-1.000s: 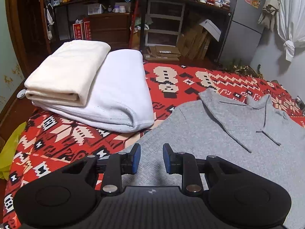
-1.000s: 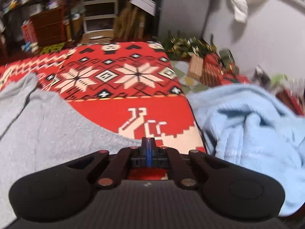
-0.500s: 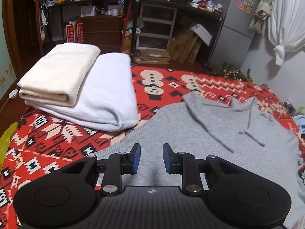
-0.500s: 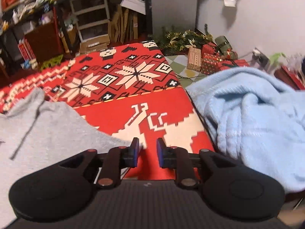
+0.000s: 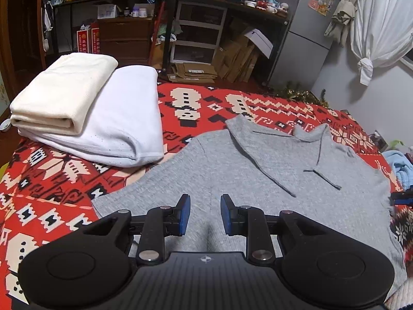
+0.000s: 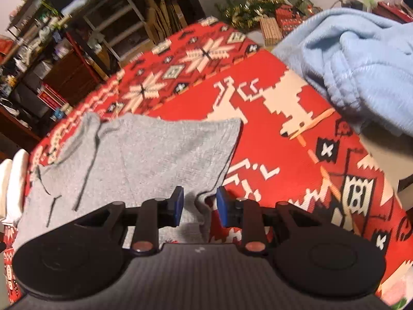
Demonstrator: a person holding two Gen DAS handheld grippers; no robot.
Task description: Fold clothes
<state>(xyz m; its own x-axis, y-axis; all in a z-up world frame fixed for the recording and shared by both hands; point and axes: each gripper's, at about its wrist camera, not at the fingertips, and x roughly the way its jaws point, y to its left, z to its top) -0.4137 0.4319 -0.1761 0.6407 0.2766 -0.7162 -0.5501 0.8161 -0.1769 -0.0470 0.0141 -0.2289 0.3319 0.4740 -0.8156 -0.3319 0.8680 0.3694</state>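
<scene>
While both grippers (image 5: pixel 203 214) (image 6: pixel 197 208) gape, the grey top (image 5: pixel 245 170) lies on a red blanket (image 5: pixel 51 180), shelves (image 5: pixel 198 33) seemingly cluttered.

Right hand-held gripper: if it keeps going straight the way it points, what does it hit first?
Most likely the grey top: its raised edge sits right between the open fingers of the right hand-held gripper. Depth is unclear, so it may meet the red blanket just beyond.

A second ago the right tool (image 6: pixel 198 208) was clamped shut over the red patterned blanket (image 6: pixel 284 118); its jaws have since parted and it has swung left and tilted, so the grey sweater (image 6: pixel 144 155) edge now lies between its pads. The left tool (image 5: pixel 204 214) has drawn back, showing more sweater (image 5: pixel 258 180)
</scene>
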